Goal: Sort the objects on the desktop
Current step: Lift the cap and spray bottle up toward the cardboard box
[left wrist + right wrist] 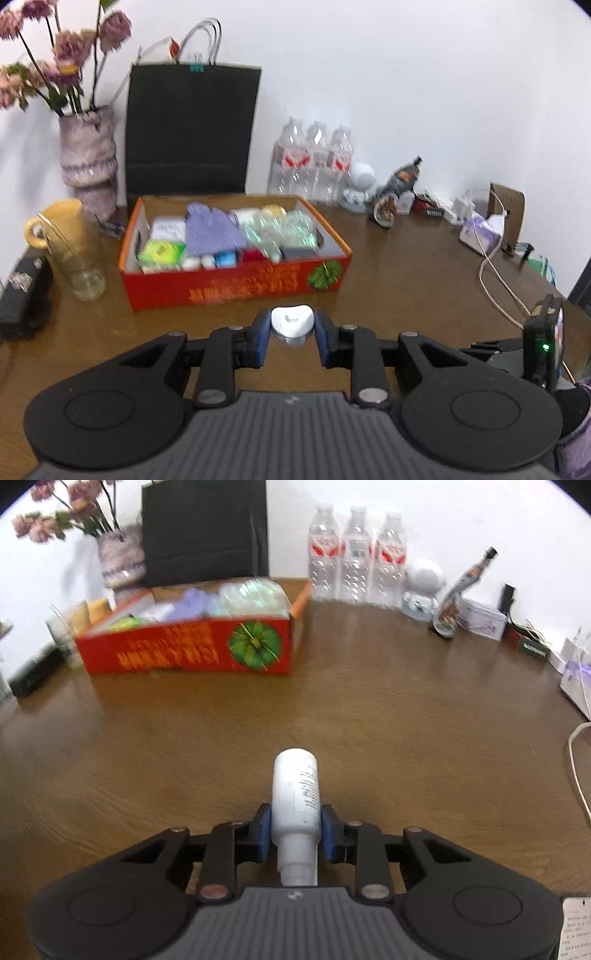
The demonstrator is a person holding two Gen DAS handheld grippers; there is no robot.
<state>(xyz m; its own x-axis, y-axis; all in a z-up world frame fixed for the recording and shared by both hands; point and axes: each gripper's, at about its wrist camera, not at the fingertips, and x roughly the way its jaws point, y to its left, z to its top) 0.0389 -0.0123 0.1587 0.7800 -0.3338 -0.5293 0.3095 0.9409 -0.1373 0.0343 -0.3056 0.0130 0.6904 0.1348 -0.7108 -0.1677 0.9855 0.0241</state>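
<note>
Evidently nearly finished — the red box (236, 284) at twelve o'clock is already full, while the left tongs (291, 328) clench a white case (292, 322) and the right tongs (295, 825) a white bottle (296, 794) — both above the desk (406, 709), unboxed.

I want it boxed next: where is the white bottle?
In the right wrist view, the white bottle lies clamped between the right gripper fingers, above the brown table, short of the red box.
</note>
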